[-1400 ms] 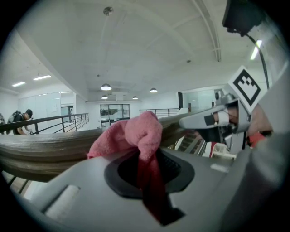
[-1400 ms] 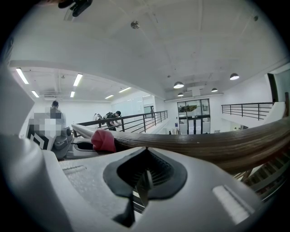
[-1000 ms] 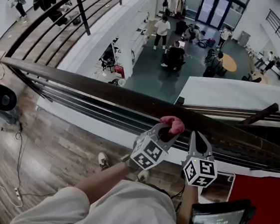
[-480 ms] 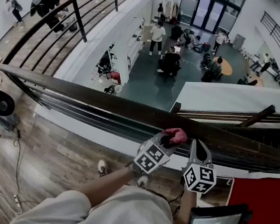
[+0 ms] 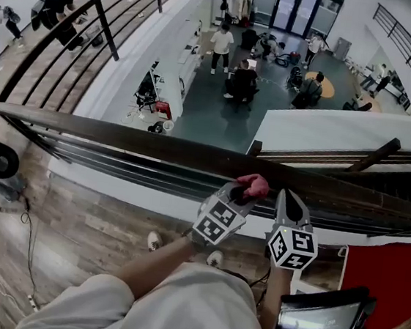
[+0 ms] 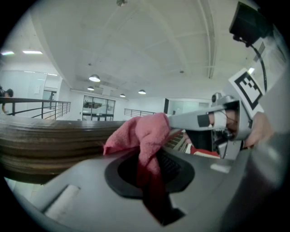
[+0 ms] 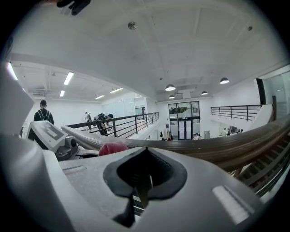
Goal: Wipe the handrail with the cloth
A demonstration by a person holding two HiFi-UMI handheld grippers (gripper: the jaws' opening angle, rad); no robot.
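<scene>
The person stands at a dark brown wooden handrail [image 5: 120, 137] that runs left to right across the head view, above an open hall far below. The left gripper [image 5: 243, 192] has its jaws pinching a crumpled pink cloth [image 5: 255, 183], and the bunched end rests on the near top edge of the rail. In the left gripper view the cloth [image 6: 140, 136] rises out of the jaw mouth and folds over against the rail's rounded side [image 6: 45, 145], probably so that the soft fabric, not the plastic, meets the wood. The right gripper [image 5: 288, 200] sits just right of the left one, its tip at the rail, jaws pressed together on nothing (its own view shows only the rail [image 7: 217, 147] beyond them). It seems to be there only as a steadying companion. The wiping stroke looks under way.
</scene>
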